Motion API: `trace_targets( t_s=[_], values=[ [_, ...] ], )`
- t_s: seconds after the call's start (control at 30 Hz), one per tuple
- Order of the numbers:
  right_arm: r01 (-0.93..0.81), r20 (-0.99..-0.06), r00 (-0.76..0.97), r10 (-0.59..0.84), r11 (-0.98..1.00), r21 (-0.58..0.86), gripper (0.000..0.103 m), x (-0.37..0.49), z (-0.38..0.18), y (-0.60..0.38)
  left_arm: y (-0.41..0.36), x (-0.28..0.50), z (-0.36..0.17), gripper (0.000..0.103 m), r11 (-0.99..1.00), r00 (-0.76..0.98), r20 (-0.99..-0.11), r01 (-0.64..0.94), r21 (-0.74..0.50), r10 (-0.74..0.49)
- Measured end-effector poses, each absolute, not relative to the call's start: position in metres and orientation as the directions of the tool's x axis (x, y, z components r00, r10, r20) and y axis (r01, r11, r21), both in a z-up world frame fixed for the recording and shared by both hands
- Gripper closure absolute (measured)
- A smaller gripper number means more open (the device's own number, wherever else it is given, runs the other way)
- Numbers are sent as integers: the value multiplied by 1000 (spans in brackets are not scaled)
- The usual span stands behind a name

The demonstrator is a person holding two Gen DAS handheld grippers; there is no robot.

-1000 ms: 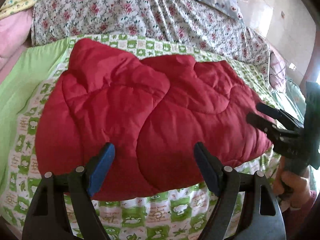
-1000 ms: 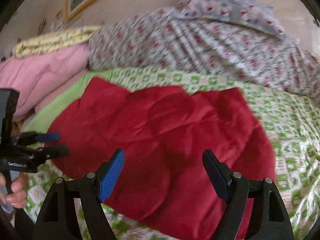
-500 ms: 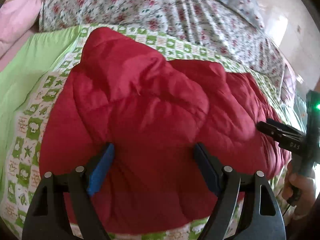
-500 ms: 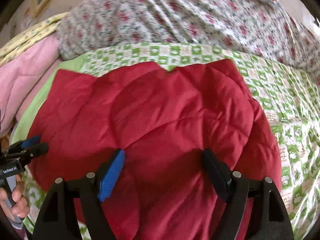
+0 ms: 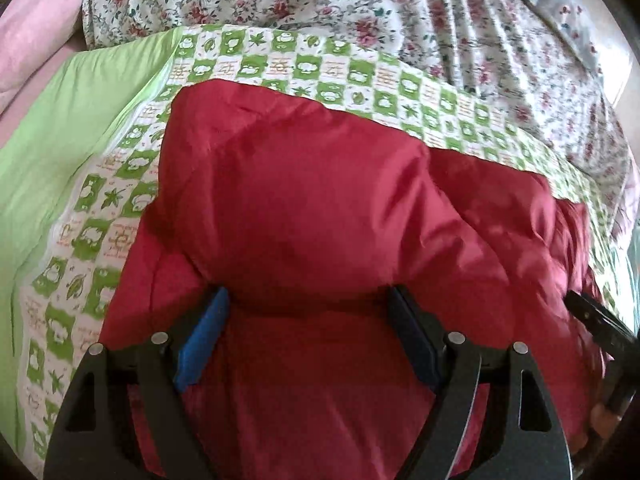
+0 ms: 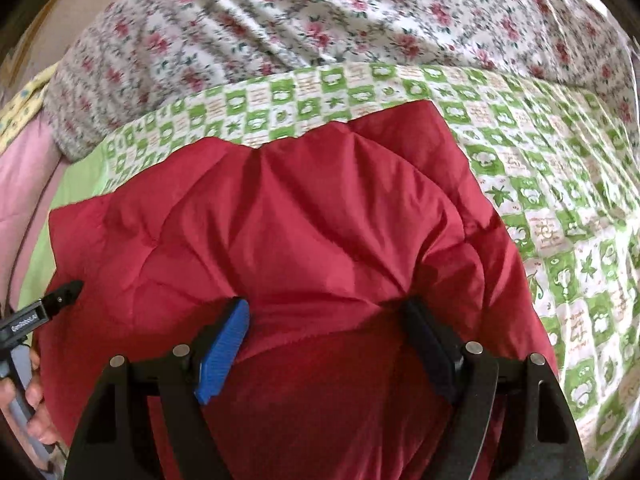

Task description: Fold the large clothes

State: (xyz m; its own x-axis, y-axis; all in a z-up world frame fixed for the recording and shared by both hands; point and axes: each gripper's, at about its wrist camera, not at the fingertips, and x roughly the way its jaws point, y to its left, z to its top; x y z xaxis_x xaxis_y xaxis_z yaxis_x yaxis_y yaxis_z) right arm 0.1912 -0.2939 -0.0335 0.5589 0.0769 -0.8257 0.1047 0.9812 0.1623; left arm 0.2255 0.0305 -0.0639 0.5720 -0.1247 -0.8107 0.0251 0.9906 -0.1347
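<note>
A padded red garment [image 5: 320, 220] lies folded on a green-and-white checked sheet [image 5: 280, 60]; it also fills the right wrist view [image 6: 300, 220]. My left gripper [image 5: 308, 320] is open, its fingers pressed down against the garment's near edge with a thick fold bulging between them. My right gripper [image 6: 324, 320] is open in the same way, at the garment's right part. Each gripper shows at the edge of the other's view: the right one [image 5: 592, 316] and the left one [image 6: 60, 296].
A flowered quilt [image 5: 360, 8] is piled behind the garment. Pink bedding [image 5: 36, 40] and a plain green sheet [image 5: 80, 128] lie to the left. The checked sheet [image 6: 560, 200] stretches away to the right of the garment.
Both grippers have moved forward and down onto the garment, from hovering before its near edge to pressing into it. The garment has bunched up between the fingers.
</note>
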Motion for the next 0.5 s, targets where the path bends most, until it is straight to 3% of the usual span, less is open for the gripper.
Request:
trace_targets(
  t_s=[0.2,0.5],
  values=[
    [140,-822,562,90,969,202,21,196,-39,-304,28,237,-60,21,992,565,-818,20,-121,-112],
    [128,-815,571,96,971,204,21,194,-38,-303,37,133,-20,21,957,618,-733,140,-253,-284]
  ],
)
